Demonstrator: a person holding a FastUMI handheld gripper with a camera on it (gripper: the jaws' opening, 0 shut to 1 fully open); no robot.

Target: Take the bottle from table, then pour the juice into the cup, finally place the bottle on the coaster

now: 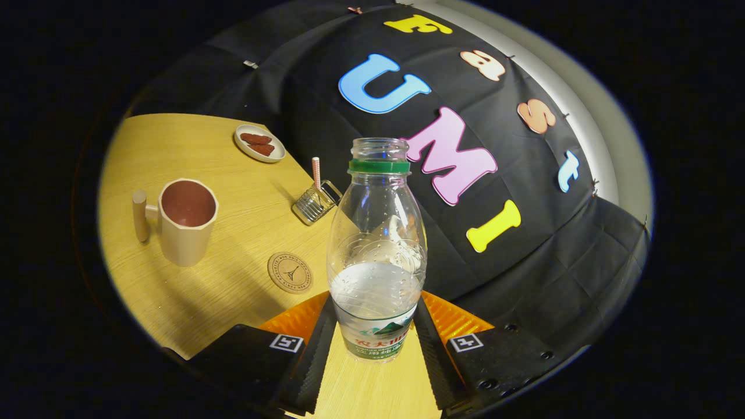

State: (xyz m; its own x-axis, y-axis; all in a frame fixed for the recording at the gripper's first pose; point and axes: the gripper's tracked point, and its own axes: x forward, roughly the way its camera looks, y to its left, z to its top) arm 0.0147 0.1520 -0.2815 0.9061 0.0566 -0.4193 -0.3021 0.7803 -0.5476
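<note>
A: Bottle (377,250) first: where does it stand?

B: Between the two fingers of the gripper (376,343), upright in the view, a clear plastic bottle with a green neck ring, no cap, and a label around its base. Liquid fills roughly the lower third. The black ribbed pads (317,355) sit right against its lower sides, one on each flank, so the gripper looks closed on it at a narrow gap.

A: Is its base on the table?

B: I cannot tell; the base shows over the yellow wooden table (192,291), but contact is unclear.

A: And the coaster?

B: The round cork coaster (290,272) lies flat just beside the bottle on its left, ahead of the left finger, with nothing on it.

A: The cup?

B: The beige mug (185,221), with a dark reddish inside and a wooden-looking handle, stands further left, beyond the coaster and apart from it.

A: Anything else?

B: A small wire holder (316,202) with a red-and-white striped straw (316,172) stands beyond the coaster, near the table's far edge. Further back a small plate (259,143) carries two reddish-brown pieces.
</note>
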